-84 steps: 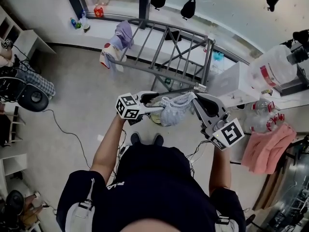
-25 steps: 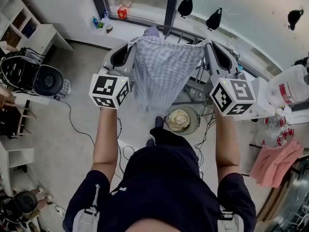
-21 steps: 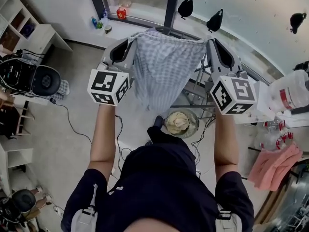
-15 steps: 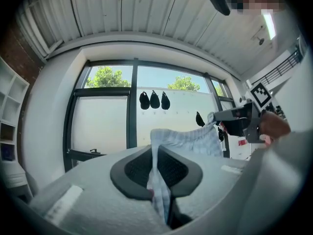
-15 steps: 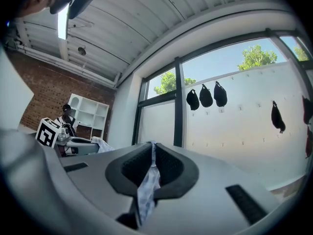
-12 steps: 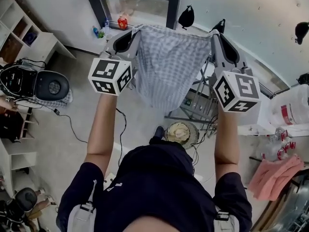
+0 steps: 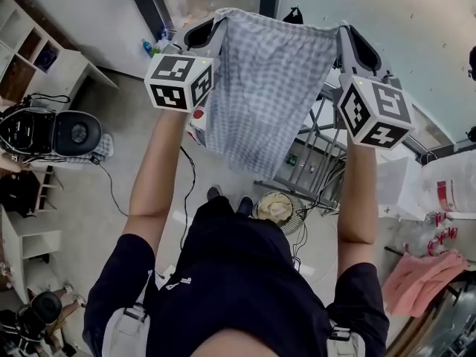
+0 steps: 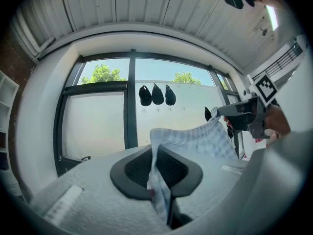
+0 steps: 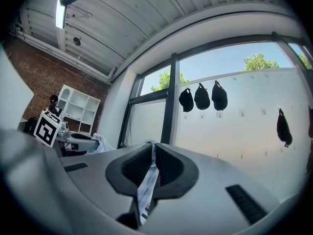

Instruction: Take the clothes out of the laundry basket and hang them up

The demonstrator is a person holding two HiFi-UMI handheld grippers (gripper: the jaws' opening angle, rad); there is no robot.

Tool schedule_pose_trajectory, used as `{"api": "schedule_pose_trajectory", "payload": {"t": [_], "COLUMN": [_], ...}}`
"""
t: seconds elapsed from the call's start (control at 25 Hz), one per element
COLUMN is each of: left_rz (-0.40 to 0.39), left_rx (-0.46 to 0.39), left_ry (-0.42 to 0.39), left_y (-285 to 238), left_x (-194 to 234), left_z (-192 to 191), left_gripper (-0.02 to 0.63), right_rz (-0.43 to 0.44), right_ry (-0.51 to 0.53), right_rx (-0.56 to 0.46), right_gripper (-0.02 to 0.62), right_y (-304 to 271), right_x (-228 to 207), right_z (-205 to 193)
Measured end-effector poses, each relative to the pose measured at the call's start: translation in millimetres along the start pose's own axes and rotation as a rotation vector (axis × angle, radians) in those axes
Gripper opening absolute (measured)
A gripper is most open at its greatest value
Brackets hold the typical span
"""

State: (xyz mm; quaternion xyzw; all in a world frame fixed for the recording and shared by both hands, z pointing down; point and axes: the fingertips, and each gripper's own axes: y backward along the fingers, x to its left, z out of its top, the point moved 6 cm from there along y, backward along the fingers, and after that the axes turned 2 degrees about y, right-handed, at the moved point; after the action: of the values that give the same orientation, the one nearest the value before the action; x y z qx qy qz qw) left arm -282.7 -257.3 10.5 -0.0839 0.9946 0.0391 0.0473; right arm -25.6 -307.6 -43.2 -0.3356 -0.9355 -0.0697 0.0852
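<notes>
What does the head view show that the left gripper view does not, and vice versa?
Only the head view: the laundry basket on the floor and the drying rack. Only the left gripper view: green trees outside the window. Both: the checked cloth stretched between the left hand-held gripper and the right hand-held gripper, each shut on it.

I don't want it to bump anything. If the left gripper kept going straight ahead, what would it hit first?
Probably the window, near its dark frame post; nothing nearer shows ahead, though distance is hard to judge.
</notes>
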Motion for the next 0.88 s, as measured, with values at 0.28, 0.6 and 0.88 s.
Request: {"api": "schedule_pose_trajectory", "payload": {"t": [0.28,0.6,0.88], "left_rz": [-0.057,-0.168,-0.220], "left_rx": [0.041,0.133,0.288], "left_ry": [0.020,0.104,0.168], "left_y": [-71.9,-158.8,-225.5], "left_x": [16.9,28.0,31.6], "left_z": [-23.5,-85.2,-173.5], "left_gripper": [0.034,0.034,0.034], "right_rz": [-0.050,-0.142,-0.177], "right_ry": [-0.006,-0.018,-0.107], "right_rx": [0.059,0.197,0.345], "right_gripper": [0.025,0.023,0.025], "right_y": [-51.4,-103.5,-147.9], "right_x": [-31.7,-63.7,-84.4], "right_z": [-27.7,-90.6,-180.4]}}
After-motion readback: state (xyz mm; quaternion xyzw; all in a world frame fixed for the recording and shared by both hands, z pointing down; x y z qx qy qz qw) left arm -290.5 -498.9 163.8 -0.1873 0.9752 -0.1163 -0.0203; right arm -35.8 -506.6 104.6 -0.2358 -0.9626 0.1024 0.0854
